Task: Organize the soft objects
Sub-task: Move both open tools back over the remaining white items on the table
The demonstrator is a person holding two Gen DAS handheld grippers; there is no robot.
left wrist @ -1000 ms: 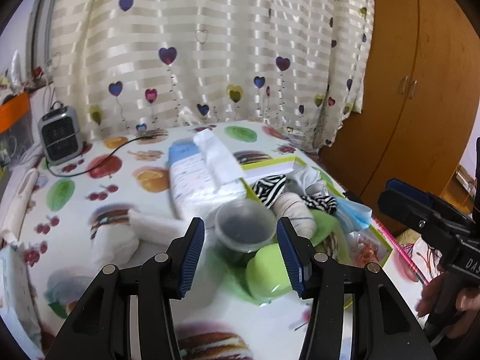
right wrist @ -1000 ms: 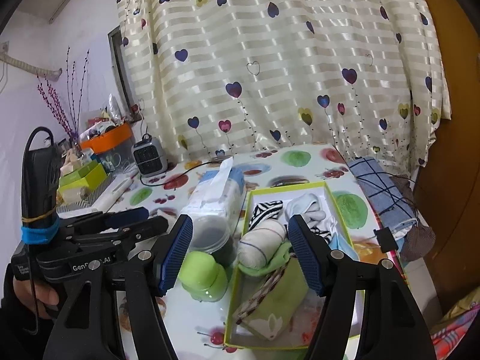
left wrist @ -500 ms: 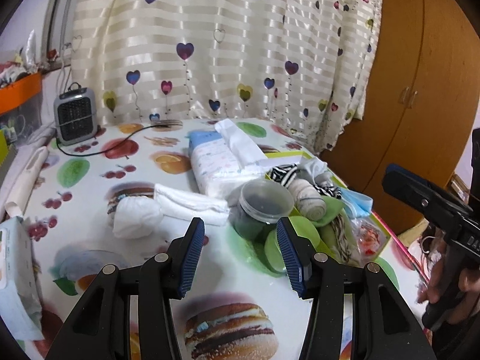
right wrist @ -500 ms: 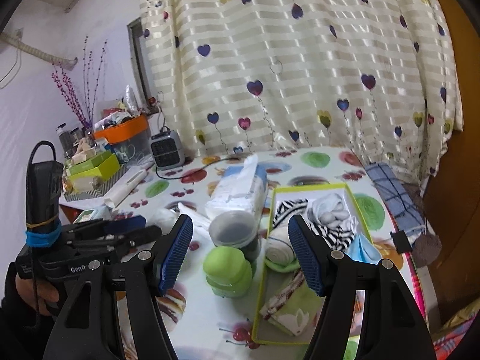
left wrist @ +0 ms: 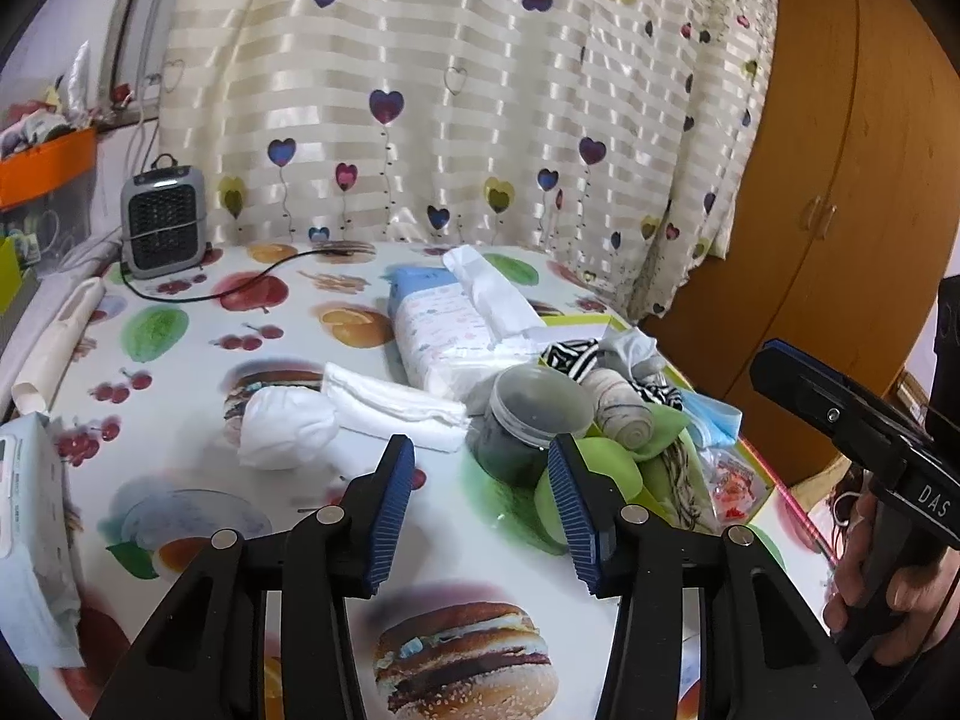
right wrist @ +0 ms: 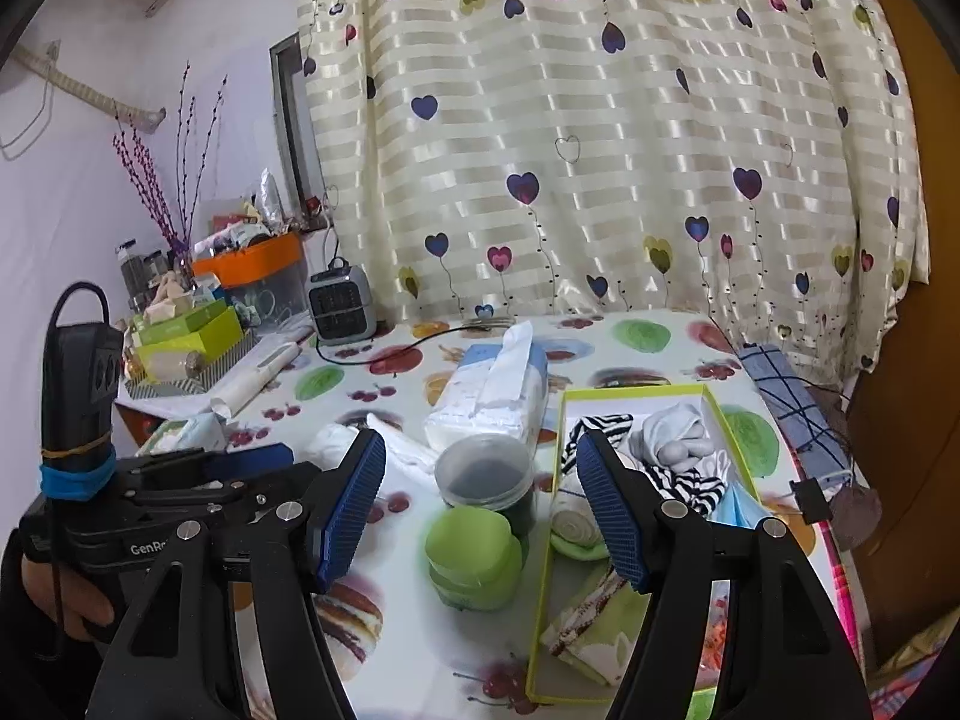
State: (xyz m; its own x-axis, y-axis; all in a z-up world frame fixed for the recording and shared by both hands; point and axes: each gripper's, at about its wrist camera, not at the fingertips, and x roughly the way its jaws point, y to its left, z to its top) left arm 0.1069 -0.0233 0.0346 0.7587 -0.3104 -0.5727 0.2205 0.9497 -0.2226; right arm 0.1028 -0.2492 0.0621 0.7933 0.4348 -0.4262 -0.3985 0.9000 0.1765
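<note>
A yellow-green rimmed box (right wrist: 636, 393) on the right of the table holds striped socks (right wrist: 600, 426), a grey-white sock bundle (right wrist: 678, 438), a rolled beige sock (right wrist: 573, 525) and a blue face mask (right wrist: 738, 507). A white balled cloth (left wrist: 285, 429) and a folded white cloth (left wrist: 396, 408) lie on the table to its left. My left gripper (left wrist: 480, 504) is open and empty, held above the table in front of the cloths. My right gripper (right wrist: 480, 504) is open and empty, above a green jar (right wrist: 474, 555) and a clear tub (right wrist: 486, 477).
A tissue pack (left wrist: 450, 324) lies mid-table. A small grey heater (left wrist: 163, 222) with a black cord stands at the back left. A wipes pack (left wrist: 30, 534) sits at the left edge. A wooden wardrobe (left wrist: 840, 210) stands to the right. Cluttered boxes (right wrist: 186, 336) are far left.
Both grippers have pulled back and up from the box and jars. The white cloths have come into the left wrist view. Both grippers stay open.
</note>
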